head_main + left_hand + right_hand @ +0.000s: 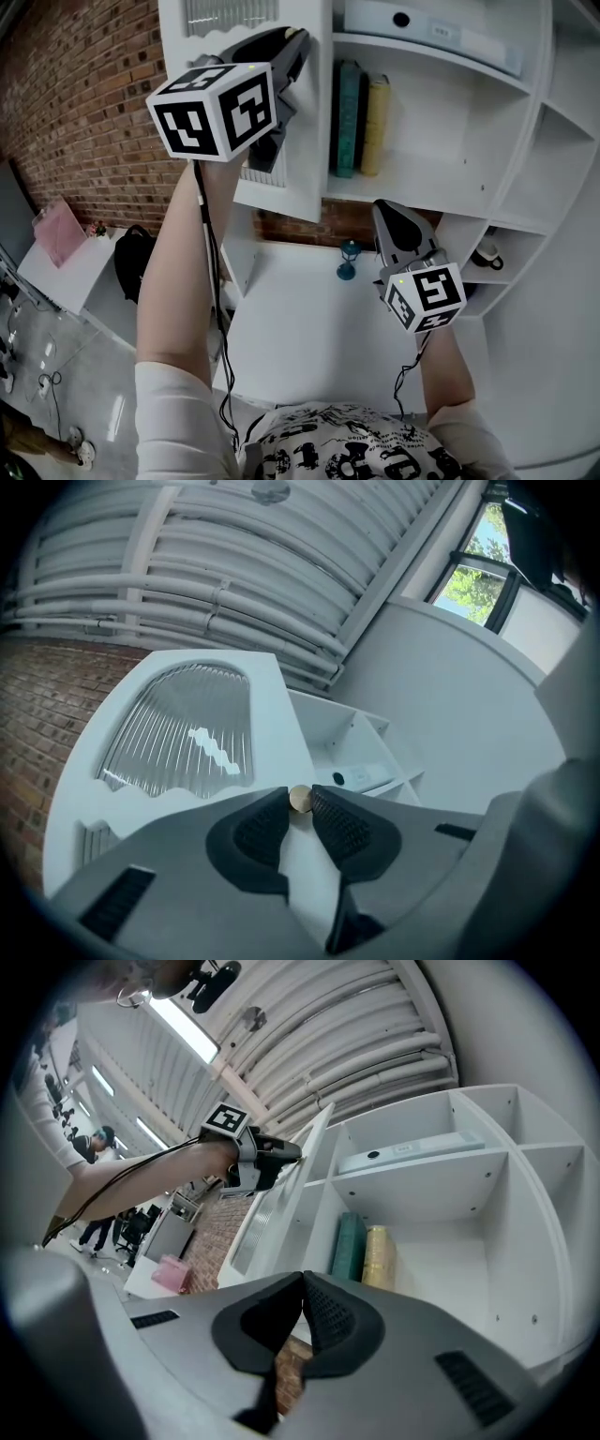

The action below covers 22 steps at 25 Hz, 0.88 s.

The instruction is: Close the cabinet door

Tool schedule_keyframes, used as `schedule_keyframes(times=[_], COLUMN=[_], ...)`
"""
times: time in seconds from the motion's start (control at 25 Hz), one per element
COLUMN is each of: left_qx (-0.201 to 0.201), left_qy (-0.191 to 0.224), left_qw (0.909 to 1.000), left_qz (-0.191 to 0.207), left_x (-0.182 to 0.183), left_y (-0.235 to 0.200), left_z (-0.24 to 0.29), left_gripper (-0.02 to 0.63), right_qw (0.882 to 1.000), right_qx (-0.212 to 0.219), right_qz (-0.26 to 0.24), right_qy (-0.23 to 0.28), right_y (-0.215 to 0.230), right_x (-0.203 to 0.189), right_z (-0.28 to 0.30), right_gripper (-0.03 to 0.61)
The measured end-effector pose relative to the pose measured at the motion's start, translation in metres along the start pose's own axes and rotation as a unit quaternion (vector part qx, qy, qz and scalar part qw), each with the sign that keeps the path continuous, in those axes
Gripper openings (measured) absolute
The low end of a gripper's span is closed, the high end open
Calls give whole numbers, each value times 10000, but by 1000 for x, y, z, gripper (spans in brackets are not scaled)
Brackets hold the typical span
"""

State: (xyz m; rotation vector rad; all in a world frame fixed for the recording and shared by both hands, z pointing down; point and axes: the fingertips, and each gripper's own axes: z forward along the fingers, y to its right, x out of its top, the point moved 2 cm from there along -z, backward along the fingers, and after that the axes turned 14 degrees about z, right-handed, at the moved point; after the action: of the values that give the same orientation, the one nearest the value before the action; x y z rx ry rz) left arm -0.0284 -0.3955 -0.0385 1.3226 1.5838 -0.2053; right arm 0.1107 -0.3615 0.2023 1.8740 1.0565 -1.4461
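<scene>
Black-and-white patterned cloth of the person's shirt is filling the bottom of the head view, and two bare forearms are stretching up and away from it. The right gripper, the nearer of the two, is hanging low over the white bench with its marker cube facing the camera. Its jaws are lying clenched tip to tip with nothing between them. Just beyond it on the bench, a small blue lantern-like object is standing upright.

Higher and farther off, the left gripper is pointing upward at the cabinet door. Its jaws are clasping a small brass-coloured knob near one edge of the door, one pad on each side of it. The door, white with an arched panel of ribbed glass, is standing open, angled out from the left side of the cabinet. This is leaving the compartment behind it in plain sight.

In that compartment a teal book and a yellow book are standing upright side by side, touching. On the shelf above them a long white box with a dark round hole is lying flat. To the right, a mug is sitting in a lower side compartment. Farthest left, a brick wall is running behind the cabinet, and a pink object is resting on a white table below it.
</scene>
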Motion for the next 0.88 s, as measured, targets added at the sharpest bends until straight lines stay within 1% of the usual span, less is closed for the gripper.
schedule_keyframes(times=[0.2,0.4,0.48,0.64,0.88], left_qx=[105,253,333,473,572], left_qy=[-152,-98,-109,-192,-396], left_qw=[9996,9996,9993,9984,9969], left_qz=[196,122,150,242,365], left_x=[-11,-18,-22,-28,-38], left_y=[4,0,0,0,-2], left_z=[15,31,36,45,58], left_gripper=[91,95,95,95,95], right_qw=[10000,9999,9998,9997,9996], right_qx=[20,32,44,136,109], right_qz=[25,24,38,-11,61], right_qy=[-83,-166,-206,-200,-246], right_y=[18,33,35,36,47], right_x=[-8,-12,-16,-20,-26], right_z=[-4,0,-1,-5,-6], right_gripper=[15,15,15,15,15])
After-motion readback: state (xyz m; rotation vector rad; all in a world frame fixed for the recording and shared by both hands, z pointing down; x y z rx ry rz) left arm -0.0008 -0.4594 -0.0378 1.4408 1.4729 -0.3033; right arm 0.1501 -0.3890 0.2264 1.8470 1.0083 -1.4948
